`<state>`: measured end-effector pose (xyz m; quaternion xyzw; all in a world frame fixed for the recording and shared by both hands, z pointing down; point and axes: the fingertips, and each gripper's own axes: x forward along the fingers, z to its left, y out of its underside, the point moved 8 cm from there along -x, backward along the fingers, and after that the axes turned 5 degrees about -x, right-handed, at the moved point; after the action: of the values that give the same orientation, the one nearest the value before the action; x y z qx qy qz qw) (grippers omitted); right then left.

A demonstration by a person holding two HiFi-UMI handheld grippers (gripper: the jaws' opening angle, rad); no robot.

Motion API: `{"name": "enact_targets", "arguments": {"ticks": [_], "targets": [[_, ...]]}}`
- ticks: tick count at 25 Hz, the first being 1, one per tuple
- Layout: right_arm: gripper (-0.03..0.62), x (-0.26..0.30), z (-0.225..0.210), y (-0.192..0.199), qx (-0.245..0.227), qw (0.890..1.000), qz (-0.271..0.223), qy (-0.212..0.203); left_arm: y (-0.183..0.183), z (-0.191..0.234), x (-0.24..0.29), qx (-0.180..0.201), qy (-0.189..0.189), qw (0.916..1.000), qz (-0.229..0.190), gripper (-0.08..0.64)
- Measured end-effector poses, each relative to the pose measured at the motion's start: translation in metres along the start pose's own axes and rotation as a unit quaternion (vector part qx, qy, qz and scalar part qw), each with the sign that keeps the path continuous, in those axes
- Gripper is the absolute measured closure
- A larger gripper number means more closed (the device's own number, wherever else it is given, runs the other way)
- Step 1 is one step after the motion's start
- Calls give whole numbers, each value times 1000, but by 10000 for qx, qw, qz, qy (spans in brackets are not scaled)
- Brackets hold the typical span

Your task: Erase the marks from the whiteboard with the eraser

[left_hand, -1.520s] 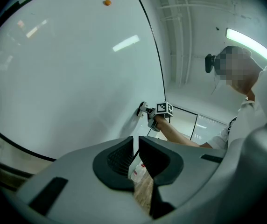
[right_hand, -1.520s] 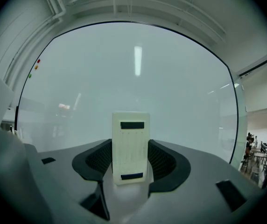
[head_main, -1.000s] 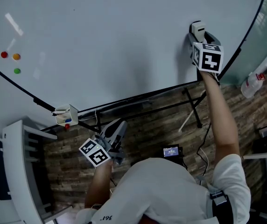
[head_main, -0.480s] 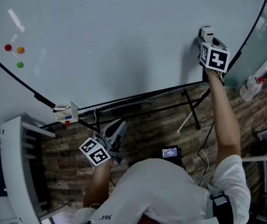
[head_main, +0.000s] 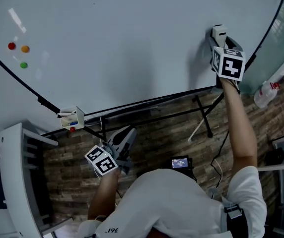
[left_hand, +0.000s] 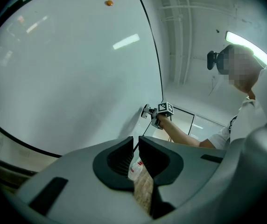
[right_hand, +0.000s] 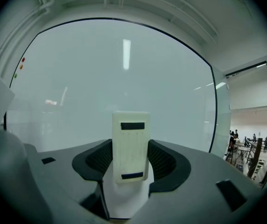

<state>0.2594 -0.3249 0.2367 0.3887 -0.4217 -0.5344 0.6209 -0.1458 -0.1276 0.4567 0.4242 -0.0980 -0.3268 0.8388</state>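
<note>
The whiteboard [head_main: 122, 43] fills the upper part of the head view and shows no marks where I look. My right gripper [head_main: 220, 39] is shut on the cream eraser [head_main: 218, 33], pressed flat against the board near its lower right edge. In the right gripper view the eraser [right_hand: 130, 146] stands upright between the jaws, the board [right_hand: 124, 92] right behind it. My left gripper [head_main: 124, 138] hangs low below the board's bottom edge. Its jaws [left_hand: 136, 155] are nearly closed with nothing between them.
Three round magnets, red [head_main: 11, 46], orange [head_main: 25, 48] and green [head_main: 24, 65], stick to the board's left side. A small marker holder [head_main: 71, 119] hangs at the bottom frame. A spray bottle [head_main: 267, 90] stands at the right, a white rack [head_main: 18, 177] at the left.
My right gripper has slid the eraser up and to the right along the board over the last second. The left gripper has stayed put.
</note>
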Motion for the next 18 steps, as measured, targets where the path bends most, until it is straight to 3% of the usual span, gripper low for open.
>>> {"name": "enact_targets", "arguments": {"ticks": [18], "targets": [[336, -28, 74, -83, -466, 9932, -823, -679, -47, 8, -37, 430, -134, 9981, -415, 523]]}}
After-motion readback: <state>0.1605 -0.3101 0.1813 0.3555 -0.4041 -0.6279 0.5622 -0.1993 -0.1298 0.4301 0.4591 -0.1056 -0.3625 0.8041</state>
